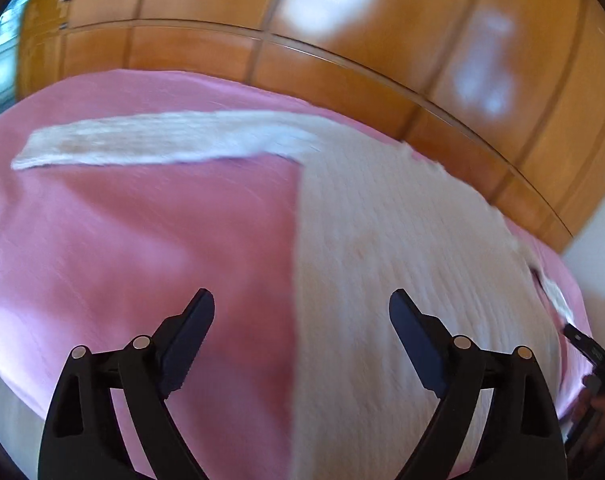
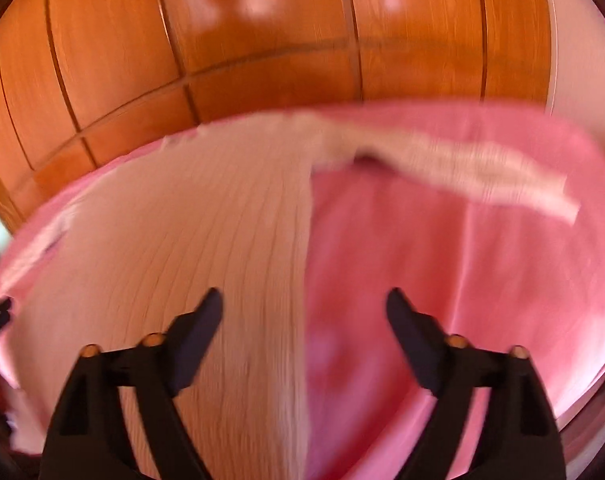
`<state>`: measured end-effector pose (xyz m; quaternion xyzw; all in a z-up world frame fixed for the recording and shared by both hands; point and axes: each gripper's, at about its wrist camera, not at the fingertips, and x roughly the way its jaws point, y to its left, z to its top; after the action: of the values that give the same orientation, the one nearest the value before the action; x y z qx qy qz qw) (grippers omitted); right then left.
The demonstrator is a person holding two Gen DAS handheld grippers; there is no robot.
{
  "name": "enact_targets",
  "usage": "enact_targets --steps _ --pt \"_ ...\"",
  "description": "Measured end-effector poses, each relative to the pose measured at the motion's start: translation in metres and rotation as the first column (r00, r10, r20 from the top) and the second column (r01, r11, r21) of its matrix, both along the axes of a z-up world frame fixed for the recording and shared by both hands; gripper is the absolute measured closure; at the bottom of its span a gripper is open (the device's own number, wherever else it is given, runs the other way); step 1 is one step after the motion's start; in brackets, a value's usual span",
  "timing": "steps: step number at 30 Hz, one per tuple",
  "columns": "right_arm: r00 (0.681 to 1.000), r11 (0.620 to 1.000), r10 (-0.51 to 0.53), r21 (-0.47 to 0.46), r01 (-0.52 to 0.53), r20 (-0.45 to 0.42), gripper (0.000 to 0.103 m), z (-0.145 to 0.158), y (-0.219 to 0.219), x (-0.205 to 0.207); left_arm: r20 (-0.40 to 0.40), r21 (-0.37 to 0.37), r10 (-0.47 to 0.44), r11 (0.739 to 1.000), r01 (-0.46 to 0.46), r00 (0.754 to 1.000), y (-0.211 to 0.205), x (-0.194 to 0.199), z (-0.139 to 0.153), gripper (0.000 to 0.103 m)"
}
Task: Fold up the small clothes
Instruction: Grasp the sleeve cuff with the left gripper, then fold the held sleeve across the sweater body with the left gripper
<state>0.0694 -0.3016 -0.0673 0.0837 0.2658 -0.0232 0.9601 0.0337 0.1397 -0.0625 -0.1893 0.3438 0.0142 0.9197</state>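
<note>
A white ribbed knit top [image 1: 402,248] lies flat on a pink cloth [image 1: 142,240]. One long sleeve [image 1: 150,142] stretches out to the left in the left wrist view. My left gripper [image 1: 301,300] is open and empty, hovering over the top's left side edge. In the right wrist view the top's body [image 2: 190,232] lies left and its other sleeve [image 2: 482,168] runs right over the pink cloth [image 2: 442,280]. My right gripper [image 2: 304,300] is open and empty above the top's right side edge. Both views are blurred.
Wooden panelled cabinet doors [image 1: 342,40] stand right behind the pink surface, also in the right wrist view [image 2: 262,40]. The other gripper's tip [image 1: 582,344] shows at the right edge of the left wrist view. A pale wall [image 2: 574,40] is at the right.
</note>
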Motion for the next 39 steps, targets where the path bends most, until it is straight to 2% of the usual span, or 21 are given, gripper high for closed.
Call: enact_targets --steps 2,4,6,8,10,12,13,15,16,18,23,25,27,28,29,30,32,35,37,39 --pt "0.999 0.999 -0.015 -0.036 0.017 0.049 0.002 0.016 0.01 0.018 -0.014 -0.031 0.072 0.997 -0.072 0.997 0.018 0.01 -0.002 0.015" --pt "0.997 0.998 -0.021 -0.062 0.026 0.076 0.002 0.024 0.02 0.036 -0.042 -0.107 0.164 0.98 -0.167 0.986 0.047 0.023 -0.008 0.015" --pt "0.997 0.995 -0.017 -0.101 0.024 0.069 0.002 0.025 0.029 0.057 -0.087 -0.194 0.263 0.942 -0.275 0.961 0.082 0.038 -0.016 0.015" --pt "0.998 0.989 -0.034 -0.143 0.042 0.057 0.002 0.023 0.038 0.073 -0.083 -0.285 0.326 0.898 -0.336 0.942 0.11 0.044 -0.016 0.015" --pt "0.997 0.982 -0.058 -0.179 0.066 0.054 0.002 0.017 0.043 0.09 -0.07 -0.299 0.382 0.873 -0.384 0.922 0.129 0.051 -0.011 0.015" --pt "0.997 0.981 -0.054 -0.185 0.063 0.054 0.002 0.008 0.045 0.103 -0.084 -0.272 0.428 0.859 -0.434 0.9 0.148 0.06 -0.009 0.015" --pt "0.998 0.98 -0.05 -0.192 0.056 0.033 0.002 0.001 0.046 0.109 -0.101 -0.278 0.471 0.832 -0.48 0.876 0.163 0.063 -0.011 0.015" --pt "0.997 0.976 -0.074 -0.21 0.065 -0.034 0.002 -0.008 0.046 0.119 -0.12 -0.306 0.51 0.797 -0.521 0.852 0.182 0.067 -0.017 0.015" --pt "0.992 0.972 -0.097 -0.221 0.076 -0.084 0.002 -0.015 0.045 0.126 -0.137 -0.332 0.534 0.769 -0.547 0.834 0.193 0.068 -0.022 0.015" --pt "0.989 0.975 -0.096 -0.21 0.072 -0.108 0.002 -0.019 0.043 0.129 -0.128 -0.365 0.558 0.743 -0.562 0.82 0.205 0.069 -0.025 0.015" --pt "0.99 0.984 -0.085 -0.168 0.064 -0.115 0.002 -0.022 0.034 0.13 -0.124 -0.265 0.601 0.747 -0.61 0.79 0.219 0.093 -0.023 0.017" --pt "0.99 0.985 -0.088 -0.161 0.069 -0.114 0.002 -0.023 0.033 0.129 -0.131 -0.237 0.624 0.734 -0.636 0.77 0.222 0.099 -0.027 0.031" --pt "0.989 0.982 -0.095 -0.171 0.075 -0.109 0.002 -0.022 0.036 0.127 -0.152 -0.243 0.637 0.717 -0.653 0.756 0.231 0.104 -0.03 0.057" --pt "0.989 0.981 -0.097 -0.177 0.077 -0.108 0.002 -0.021 0.037 0.127 -0.162 -0.25 0.639 0.711 -0.658 0.752 0.234 0.103 -0.031 0.064" --pt "0.989 0.98 -0.1 -0.183 0.079 -0.107 0.002 -0.021 0.039 0.127 -0.179 -0.256 0.634 0.708 -0.658 0.752 0.238 0.106 -0.032 0.076" --pt "0.989 0.979 -0.102 -0.188 0.081 -0.106 0.002 -0.021 0.04 0.127 -0.188 -0.258 0.627 0.711 -0.654 0.756 0.24 0.107 -0.033 0.094" --pt "0.989 0.978 -0.104 -0.192 0.082 -0.105 0.002 -0.021 0.041 0.127 -0.187 -0.231 0.604 0.74 -0.632 0.775 0.247 0.113 -0.024 0.096" --pt "0.989 0.979 -0.103 -0.189 0.082 -0.106 0.002 -0.021 0.042 0.127 -0.113 -0.194 0.597 0.771 -0.607 0.794 0.25 0.114 0.002 0.097" --pt "0.989 0.979 -0.104 -0.188 0.082 -0.106 0.002 -0.022 0.042 0.127 -0.051 -0.171 0.606 0.778 -0.605 0.794 0.256 0.114 0.021 0.097" --pt "0.989 0.978 -0.105 -0.191 0.083 -0.105 0.002 -0.022 0.043 0.127 -0.037 -0.138 0.614 0.779 -0.612 0.789 0.259 0.116 0.025 0.097"
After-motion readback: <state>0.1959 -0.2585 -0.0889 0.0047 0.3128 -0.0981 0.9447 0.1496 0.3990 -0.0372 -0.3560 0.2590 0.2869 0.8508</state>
